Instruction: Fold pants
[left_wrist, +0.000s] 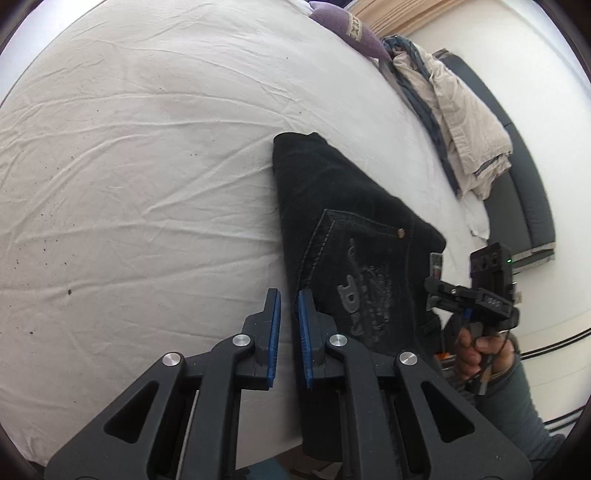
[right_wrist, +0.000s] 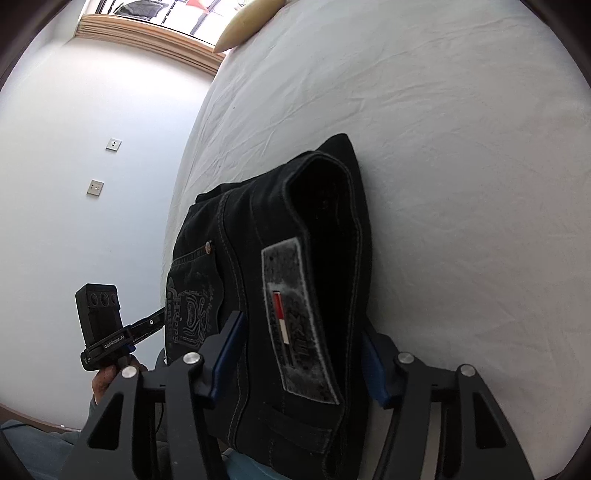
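Black jeans (left_wrist: 354, 236) lie folded into a compact bundle on the white bed sheet (left_wrist: 147, 166), back pocket with embroidery up. My left gripper (left_wrist: 289, 328) hovers at the bundle's left edge, jaws slightly apart, nothing between them. In the right wrist view the jeans (right_wrist: 295, 266) show their waistband and a grey label (right_wrist: 295, 325). My right gripper (right_wrist: 301, 363) straddles the folded waistband end, jaws wide, the thick bundle between the pads. The right gripper also shows in the left wrist view (left_wrist: 476, 295), held by a hand.
A pile of beige and blue clothes (left_wrist: 454, 114) lies at the bed's far right edge, with a purple cushion (left_wrist: 347, 29) beyond. A dark bench (left_wrist: 524, 177) runs along the wall. A yellow pillow (right_wrist: 247, 22) lies at the head. The bed edge is close to me.
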